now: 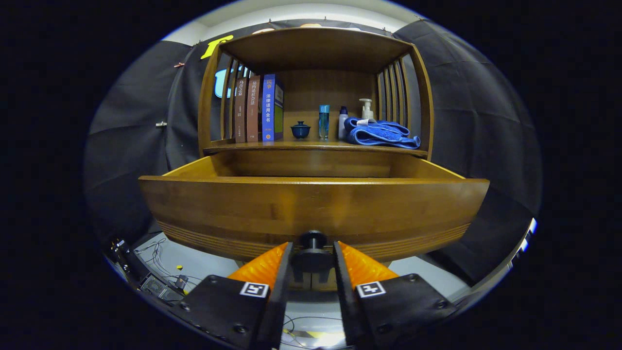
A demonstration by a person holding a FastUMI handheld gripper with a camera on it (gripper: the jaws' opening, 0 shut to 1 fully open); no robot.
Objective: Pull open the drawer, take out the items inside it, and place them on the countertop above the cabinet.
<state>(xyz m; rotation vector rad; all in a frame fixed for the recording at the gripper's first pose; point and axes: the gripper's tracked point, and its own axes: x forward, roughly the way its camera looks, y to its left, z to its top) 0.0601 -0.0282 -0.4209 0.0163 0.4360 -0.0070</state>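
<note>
A wooden cabinet's drawer stands pulled out towards me, its broad front panel just ahead of the fingers. A dark round knob sticks out from the bottom middle of that panel. My gripper is shut on the knob, one finger pressing each side. The drawer's inside is hidden behind the front panel; I see just its side walls and back. Above it runs the countertop, a shelf under a wooden canopy.
On the countertop stand three books at the left, a small dark blue lidded cup, a blue glass bottle, a white bottle, a pump bottle and a folded blue towel. Cables lie on the floor below left.
</note>
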